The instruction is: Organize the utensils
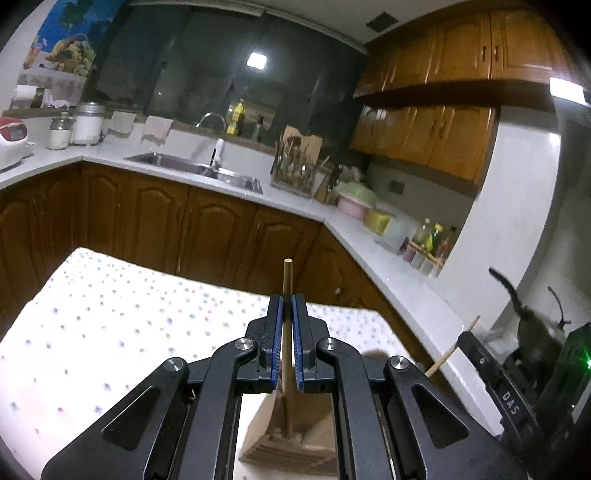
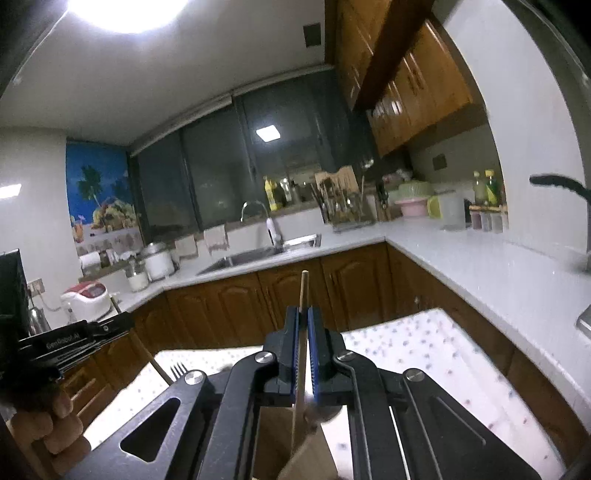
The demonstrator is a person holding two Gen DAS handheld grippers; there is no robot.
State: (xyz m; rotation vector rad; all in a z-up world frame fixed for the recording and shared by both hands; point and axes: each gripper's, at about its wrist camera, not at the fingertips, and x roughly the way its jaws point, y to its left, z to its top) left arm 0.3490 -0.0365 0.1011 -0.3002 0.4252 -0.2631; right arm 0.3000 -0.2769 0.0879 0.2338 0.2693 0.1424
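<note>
Bare polka-dot white tablecloth (image 1: pixel 110 314) lies open leftward; a brown wooden utensil box (image 1: pixel 291 435) blocks space beneath both grippers.

Looking like a home kitchen: steel sink (image 1: pixel 199 170) and tap (image 1: pixel 218 147) sitting ahead of the gripper, wooden cabinets (image 1: pixel 443 136) hanging up right, rice cooker (image 2: pixel 86 297) standing far left.

I see brown cabinets (image 1: pixel 221 229) under a white counter (image 1: pixel 295 201), dark windows (image 1: pixel 229 66) mid-frame, a ceiling light (image 2: pixel 125 11) upper left.
</note>
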